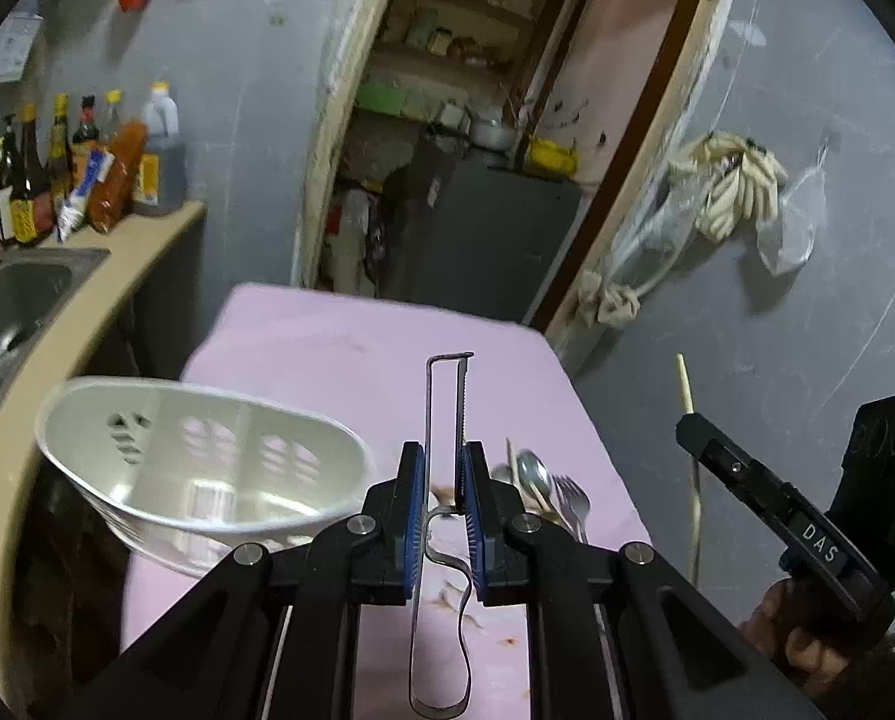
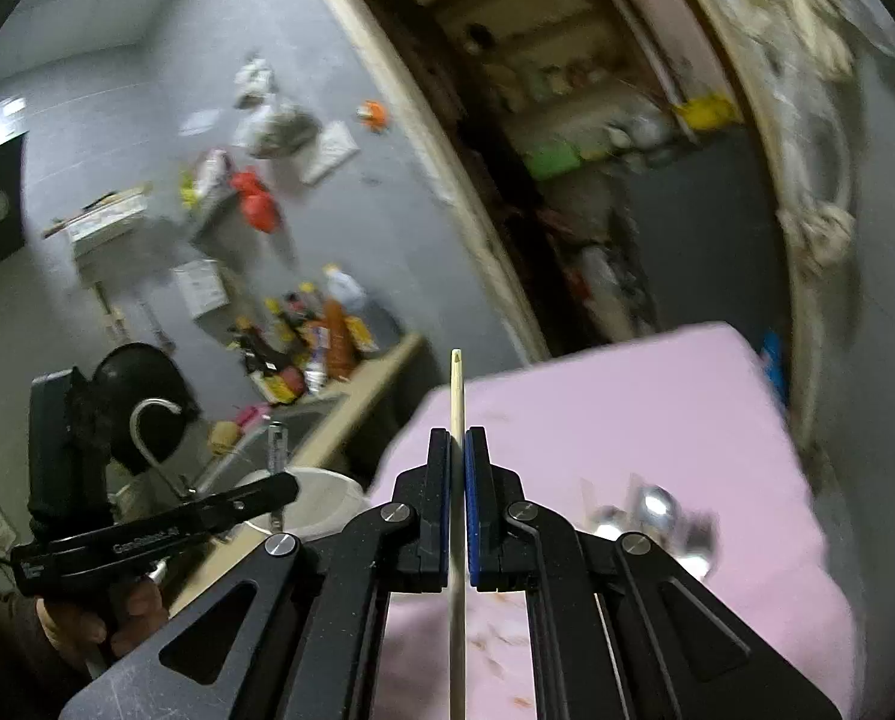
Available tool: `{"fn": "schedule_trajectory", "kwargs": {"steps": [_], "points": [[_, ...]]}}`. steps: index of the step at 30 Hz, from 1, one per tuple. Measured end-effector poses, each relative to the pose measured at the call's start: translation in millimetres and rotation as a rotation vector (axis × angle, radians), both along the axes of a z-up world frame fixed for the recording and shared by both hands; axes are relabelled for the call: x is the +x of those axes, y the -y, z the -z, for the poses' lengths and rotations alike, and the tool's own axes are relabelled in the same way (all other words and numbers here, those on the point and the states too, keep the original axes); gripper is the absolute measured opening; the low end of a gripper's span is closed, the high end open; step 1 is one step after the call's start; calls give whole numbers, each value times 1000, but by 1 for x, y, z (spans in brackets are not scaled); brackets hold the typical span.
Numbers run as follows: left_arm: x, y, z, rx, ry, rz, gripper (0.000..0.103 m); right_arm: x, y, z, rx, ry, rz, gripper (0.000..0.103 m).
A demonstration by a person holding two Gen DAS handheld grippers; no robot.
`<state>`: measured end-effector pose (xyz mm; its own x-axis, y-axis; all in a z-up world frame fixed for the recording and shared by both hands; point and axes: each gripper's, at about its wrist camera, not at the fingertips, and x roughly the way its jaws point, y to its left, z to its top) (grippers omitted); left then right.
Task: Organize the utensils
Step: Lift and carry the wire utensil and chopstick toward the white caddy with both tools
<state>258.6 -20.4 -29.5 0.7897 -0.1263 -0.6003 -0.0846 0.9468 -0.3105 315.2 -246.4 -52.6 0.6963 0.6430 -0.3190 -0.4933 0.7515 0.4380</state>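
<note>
Above the pink table [image 1: 339,348], left gripper [image 1: 444,480] clamps a metal peeler [image 1: 444,396], right gripper [image 2: 458,480] a chopstick [image 2: 456,384]; next, both probably go into the white caddy [image 1: 207,456] at nine o'clock.

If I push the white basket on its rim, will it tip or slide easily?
Probably yes. The basket looks like thin, perforated plastic and is empty, so likely light. It already sits tilted on the pink table, so a push on the rim may tip it or make it slide.

Basket [image 1: 207,468] blocks left — cutlery pile [image 1: 543,489] right.
</note>
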Motion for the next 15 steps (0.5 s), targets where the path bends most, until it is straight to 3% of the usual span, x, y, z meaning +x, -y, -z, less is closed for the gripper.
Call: {"fn": "schedule_trajectory", "kwargs": {"steps": [9,15], "points": [[-18,-85,-43,33,139,-123,13,6,-84,-50,86,148,-35,4],[-9,-141,-50,16,216,-226,12,28,-124,-54,193,182,30,4]]}}
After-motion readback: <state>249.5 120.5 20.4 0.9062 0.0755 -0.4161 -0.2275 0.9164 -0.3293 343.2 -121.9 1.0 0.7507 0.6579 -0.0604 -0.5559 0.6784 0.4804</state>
